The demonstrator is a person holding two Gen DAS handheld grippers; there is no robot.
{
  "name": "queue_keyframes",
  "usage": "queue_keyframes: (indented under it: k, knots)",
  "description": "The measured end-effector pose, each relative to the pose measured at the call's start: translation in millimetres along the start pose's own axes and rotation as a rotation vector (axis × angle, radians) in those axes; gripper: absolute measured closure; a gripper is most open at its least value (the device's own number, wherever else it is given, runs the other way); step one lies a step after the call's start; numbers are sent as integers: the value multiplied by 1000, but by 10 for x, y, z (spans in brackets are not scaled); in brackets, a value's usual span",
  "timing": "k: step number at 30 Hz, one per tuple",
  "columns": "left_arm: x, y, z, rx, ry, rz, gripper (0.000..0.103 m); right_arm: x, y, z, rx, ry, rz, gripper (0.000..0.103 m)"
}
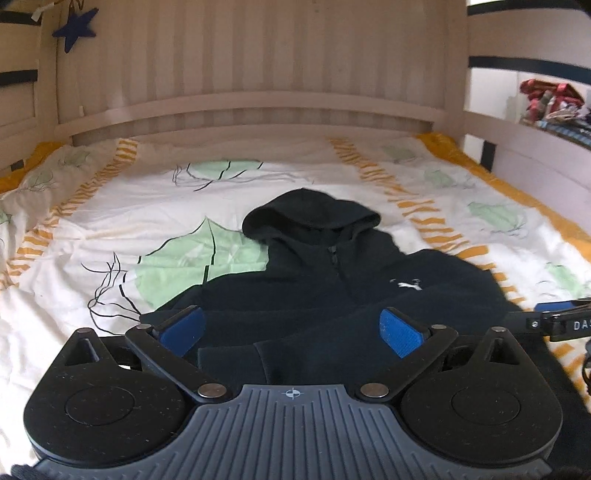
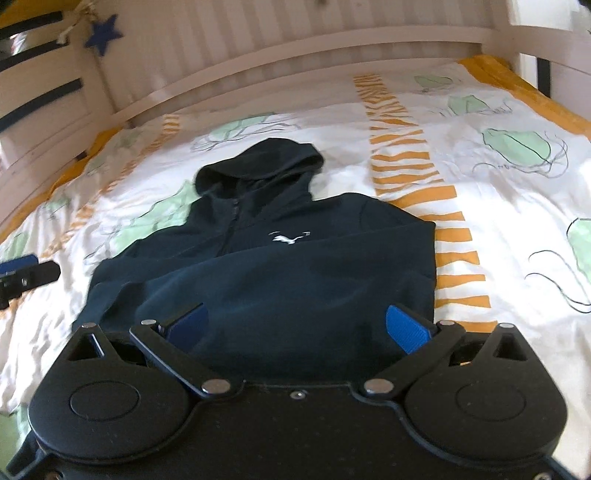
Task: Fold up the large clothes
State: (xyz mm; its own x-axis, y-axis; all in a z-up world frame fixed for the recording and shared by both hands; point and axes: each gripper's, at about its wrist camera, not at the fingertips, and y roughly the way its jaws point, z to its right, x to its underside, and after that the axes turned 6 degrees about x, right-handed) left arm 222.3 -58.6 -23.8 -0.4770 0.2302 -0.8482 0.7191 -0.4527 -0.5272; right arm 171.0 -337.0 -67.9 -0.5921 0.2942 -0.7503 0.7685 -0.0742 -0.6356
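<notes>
- Left wrist view: sits just behind the left gripper (image 1: 291, 330), whose body fills the bottom of the frame. Faces forward and tilted down over the bed cover (image 1: 110, 229) toward the slatted headboard (image 1: 258, 74) across the top.
- Right wrist view: same mounting behind the right gripper (image 2: 297, 326), also tilted down, headboard (image 2: 258, 37) slanting across the upper frame.
- Both close over the dark hoodie (image 1: 325, 280), its near part running under the lower frame; hood toward frame centre.
- Shared: hoodie (image 2: 280, 266), bed cover (image 2: 480, 184), headboard, blue star (image 1: 75, 27) upper left (image 2: 103, 33).
- Each view catches the other gripper at an edge: right edge of the left view (image 1: 561, 321), left edge of the right view (image 2: 26, 275).
</notes>
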Motion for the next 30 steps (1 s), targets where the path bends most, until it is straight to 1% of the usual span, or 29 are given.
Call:
queue_keyframes:
  k: [3,6,12,15,19,25,30]
  knots:
    - [23,200,-4,-28,-1,1,0,18,163,-4,39,-5,14,1]
    - [61,404,-30,-46,-14,-17,0,27,311,-31,78,-34,25,1]
    - [266,744,-96,-77,-51,-93,0,115,548,-19,124,-38,5,0]
    - [413,871,-153,-73,-84,-133,0,155,573,-21,130,-41,19,0]
    - [518,879,-153,-74,-85,-108,0,188,609,-35,140,-47,27,0]
    - [552,887,-164,-65,-95,-100,0,226,647,-139,196,-79,43,0]
    - [569,902,-135,-74,-87,-94,0,241,656,-93,176,-56,46,0]
